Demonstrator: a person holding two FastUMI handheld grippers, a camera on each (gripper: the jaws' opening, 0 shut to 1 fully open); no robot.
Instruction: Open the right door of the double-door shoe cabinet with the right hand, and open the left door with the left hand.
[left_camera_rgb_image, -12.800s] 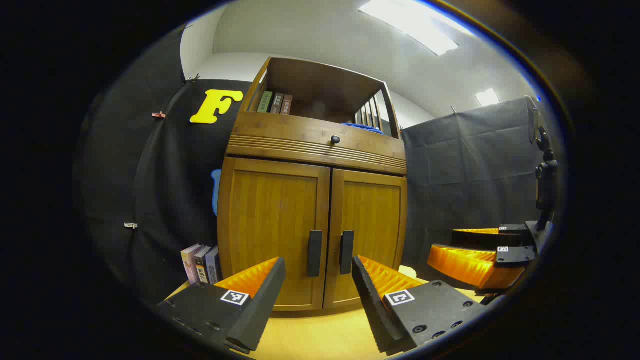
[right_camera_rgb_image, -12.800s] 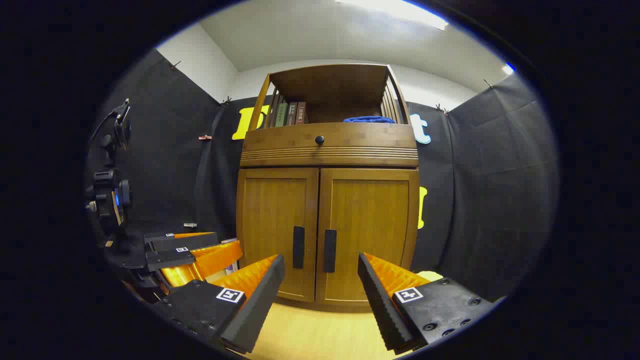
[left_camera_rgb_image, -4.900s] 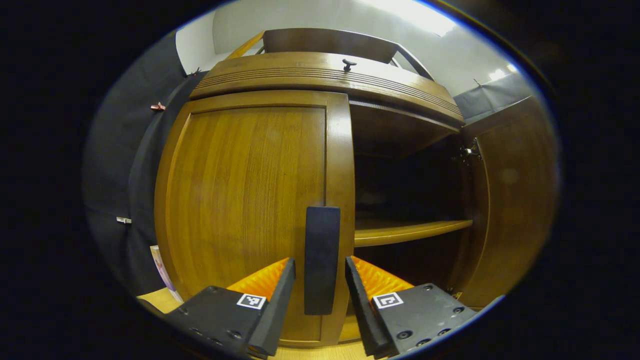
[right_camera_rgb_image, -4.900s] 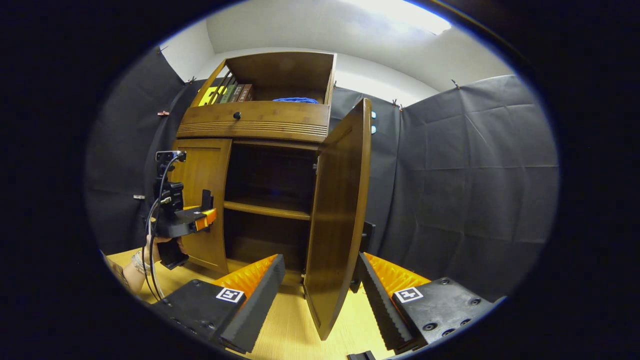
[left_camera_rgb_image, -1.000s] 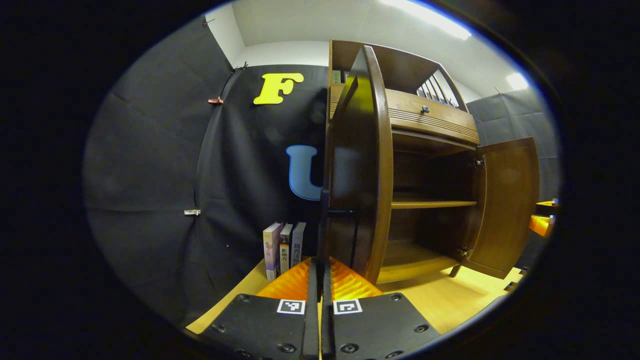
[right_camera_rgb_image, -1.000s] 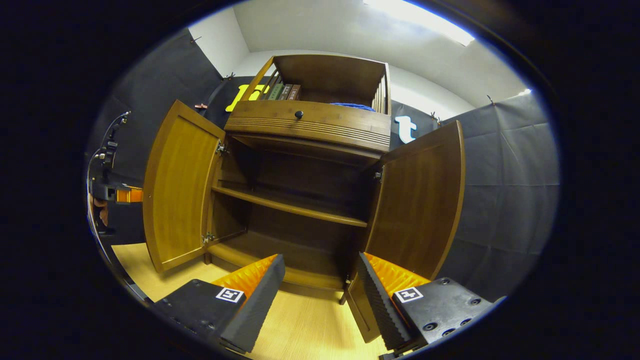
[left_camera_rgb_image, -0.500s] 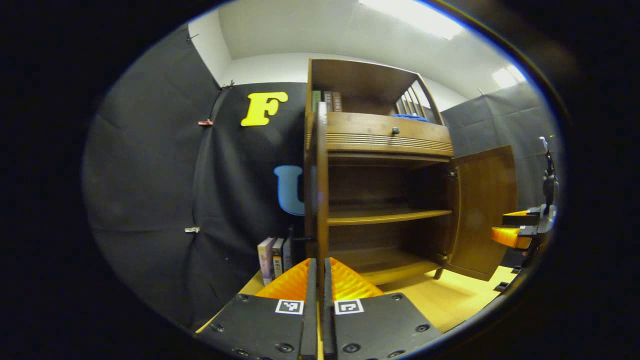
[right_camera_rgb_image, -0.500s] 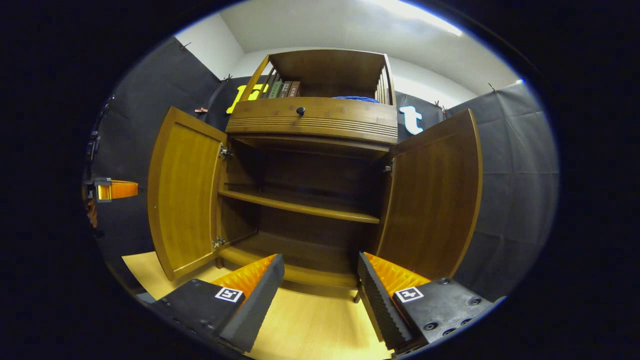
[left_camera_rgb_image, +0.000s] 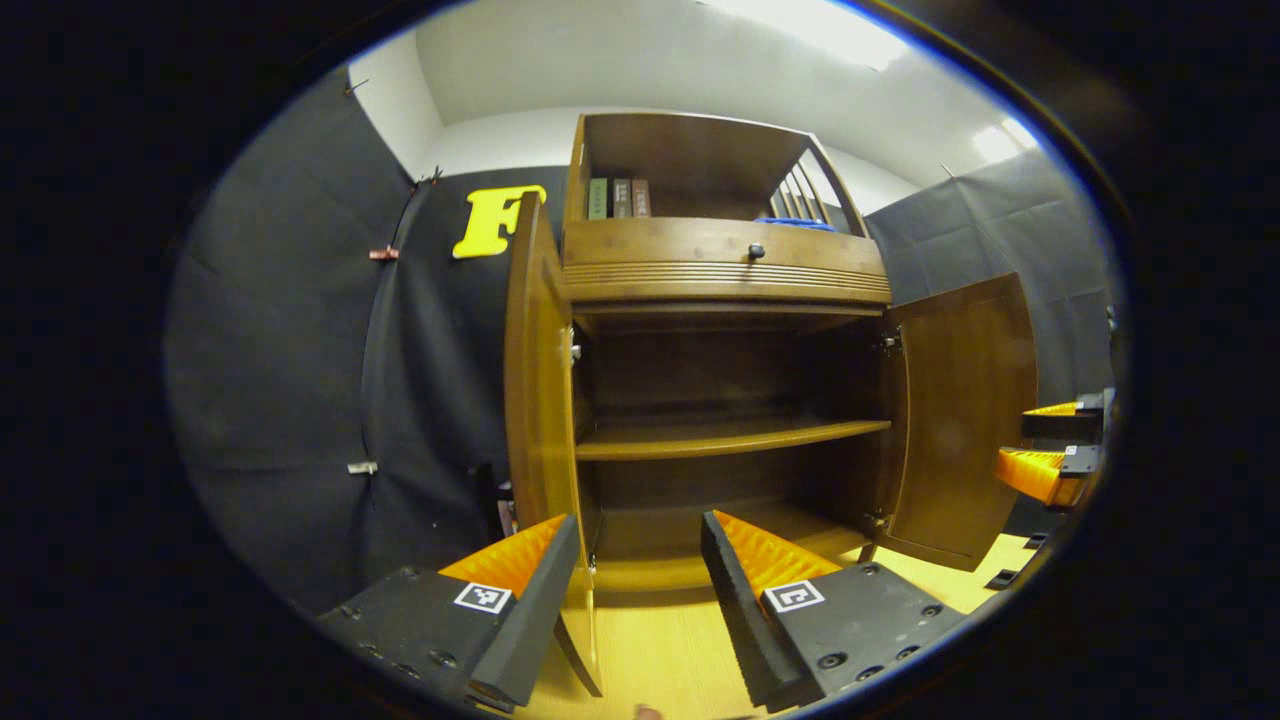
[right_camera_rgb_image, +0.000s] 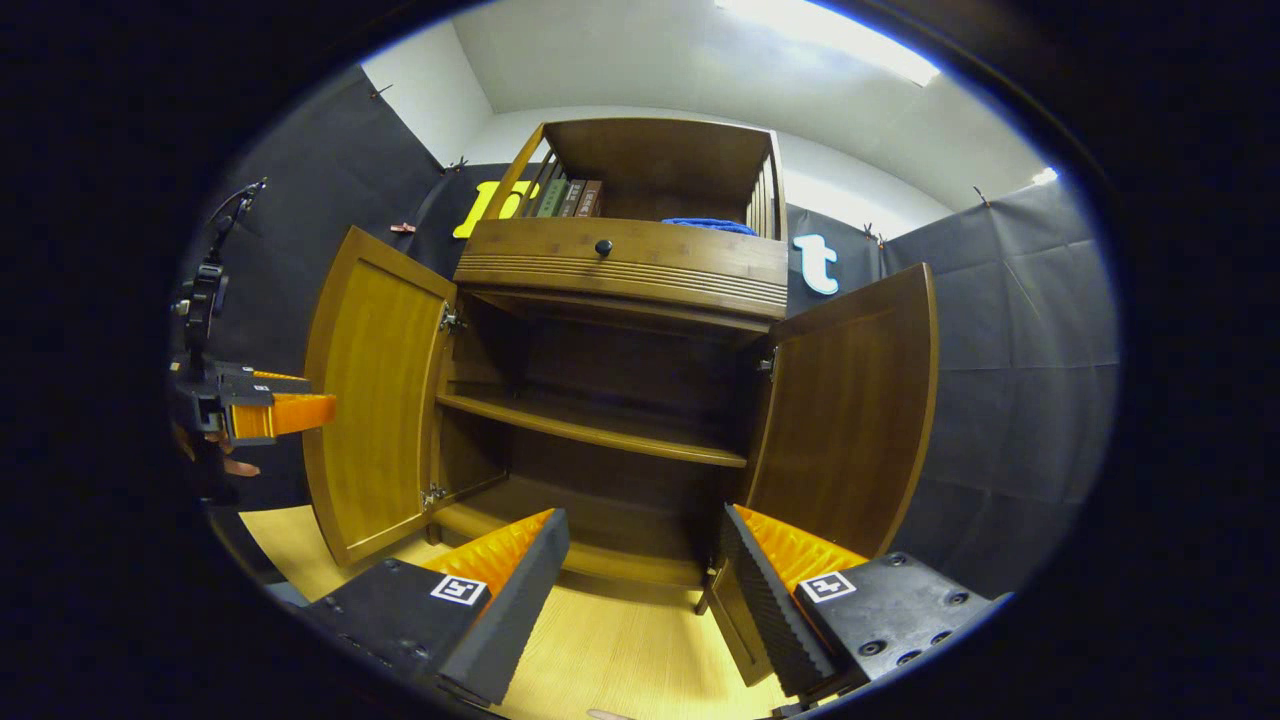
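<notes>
Standing on the wooden floor, the shoe cabinet has both doors swung wide: one left door, one right door. One inner shelf shows; three books top it. Left tongs and right tongs are spread, holding nothing.

left gripper view: low, near the floor, tilted up at the shoe cabinet from its left front; left door edge-on at 10 o'clock.
right gripper view: low, close, from the right front, tilted up; right door at 2 o'clock.
shared: open cabinet interior, 1 shelf, both doors.
</notes>
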